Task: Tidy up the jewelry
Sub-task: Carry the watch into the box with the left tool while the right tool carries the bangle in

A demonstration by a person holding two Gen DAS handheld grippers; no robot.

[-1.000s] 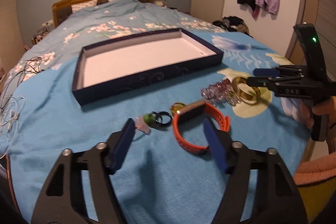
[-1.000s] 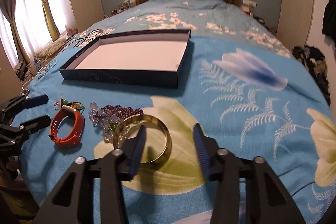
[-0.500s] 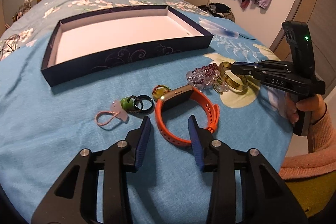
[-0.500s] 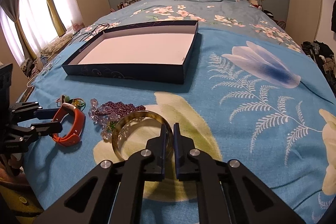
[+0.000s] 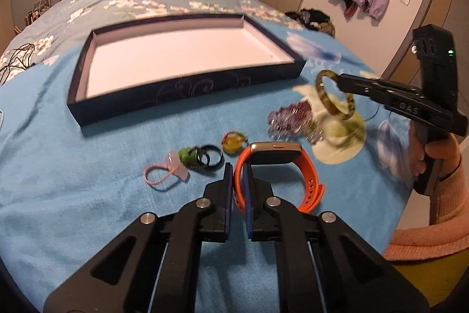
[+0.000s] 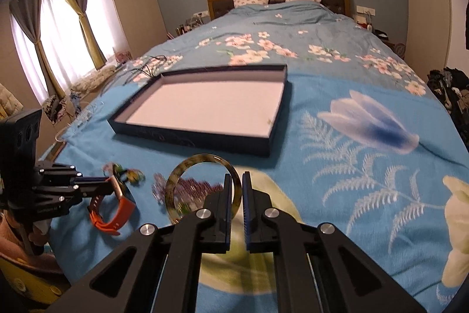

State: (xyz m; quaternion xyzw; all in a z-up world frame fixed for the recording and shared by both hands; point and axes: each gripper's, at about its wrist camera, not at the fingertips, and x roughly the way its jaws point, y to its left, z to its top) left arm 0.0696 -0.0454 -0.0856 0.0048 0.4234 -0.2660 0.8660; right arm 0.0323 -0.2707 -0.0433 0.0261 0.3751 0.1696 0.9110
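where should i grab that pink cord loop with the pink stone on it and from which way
Grip the pink stone, coming straight down from above. It is the only raised, solid part; the thin cord loop lies flat on the bedspread and the green bead crowds its right side.

A: What do the tools look like?
B: The left claw (image 5: 237,181) and right claw (image 6: 234,189) are black, with blue pads and silver screws.
A: And the person?
B: Bare-skinned right hand (image 5: 433,154), ribbed salmon sleeve (image 5: 445,210); green light on the handle.

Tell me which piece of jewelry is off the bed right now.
The mottled bangle, held up by the right tool. The orange watch, bead pile and small rings remain on the bedspread.
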